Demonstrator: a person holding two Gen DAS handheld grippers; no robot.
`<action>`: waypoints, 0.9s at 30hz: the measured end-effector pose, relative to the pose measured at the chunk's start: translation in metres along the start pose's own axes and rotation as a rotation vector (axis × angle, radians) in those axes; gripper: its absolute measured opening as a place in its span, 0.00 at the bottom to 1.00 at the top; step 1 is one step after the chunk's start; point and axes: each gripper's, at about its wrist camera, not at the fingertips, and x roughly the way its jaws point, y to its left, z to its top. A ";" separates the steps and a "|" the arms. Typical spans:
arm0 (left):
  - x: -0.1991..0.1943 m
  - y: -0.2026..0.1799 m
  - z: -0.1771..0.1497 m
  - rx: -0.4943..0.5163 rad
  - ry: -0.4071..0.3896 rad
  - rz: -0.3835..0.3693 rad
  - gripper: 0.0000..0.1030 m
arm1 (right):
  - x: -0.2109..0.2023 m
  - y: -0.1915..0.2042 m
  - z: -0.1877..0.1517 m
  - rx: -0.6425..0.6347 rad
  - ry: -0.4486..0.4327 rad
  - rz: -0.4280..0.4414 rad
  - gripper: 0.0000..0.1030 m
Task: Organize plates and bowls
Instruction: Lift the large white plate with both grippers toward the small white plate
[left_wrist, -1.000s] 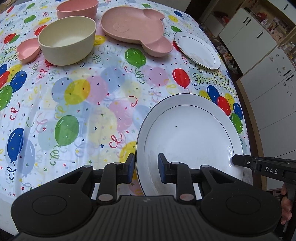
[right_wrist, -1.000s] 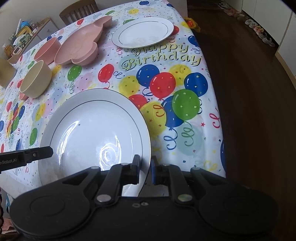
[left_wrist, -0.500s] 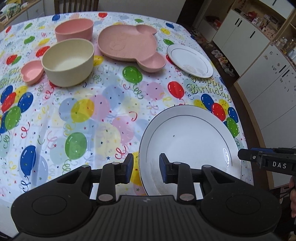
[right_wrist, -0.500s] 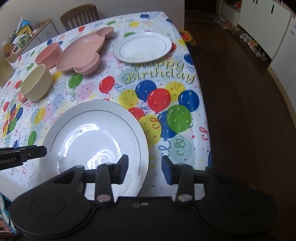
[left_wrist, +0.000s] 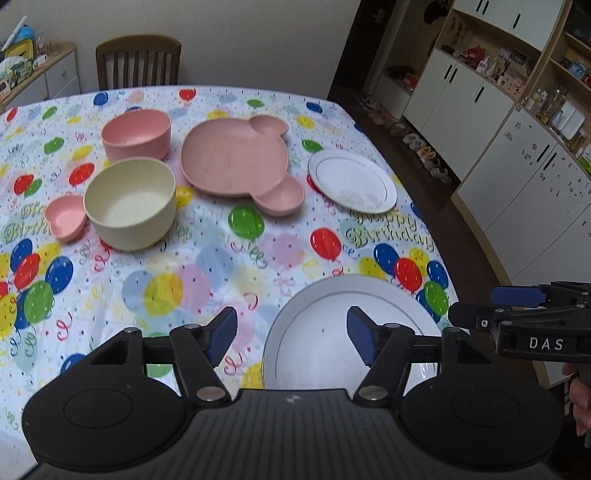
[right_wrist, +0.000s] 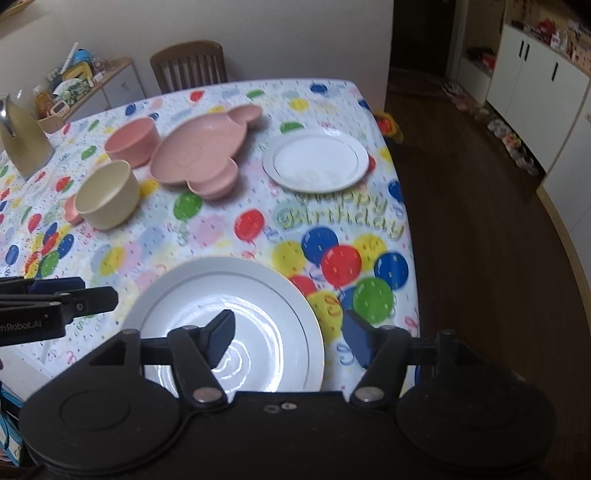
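On the surface (left_wrist: 221, 258) the large white plate (left_wrist: 332, 314) lies flat at the near edge, set down as a stacking base, I judge. My left hand-held gripper (left_wrist: 291, 338) and right hand-held gripper (right_wrist: 288, 338) have just been opening and hang released above it, gripping nothing. The small white plate (right_wrist: 316, 158) waits farther off.

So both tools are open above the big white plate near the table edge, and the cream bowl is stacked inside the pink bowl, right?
Not stacked. The left wrist view shows the cream bowl standing on the tablecloth in front of the pink bowl. Both tools, left and right, are open above the big white plate.
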 end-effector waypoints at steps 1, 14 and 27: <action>0.000 0.000 0.003 0.000 -0.005 0.001 0.64 | -0.001 0.001 0.003 -0.007 -0.007 -0.001 0.71; 0.023 -0.005 0.048 -0.008 -0.046 0.053 0.76 | 0.007 -0.009 0.044 -0.040 -0.085 -0.032 0.94; 0.083 -0.023 0.110 -0.020 -0.042 0.084 0.76 | 0.051 -0.055 0.103 -0.089 -0.118 0.000 0.98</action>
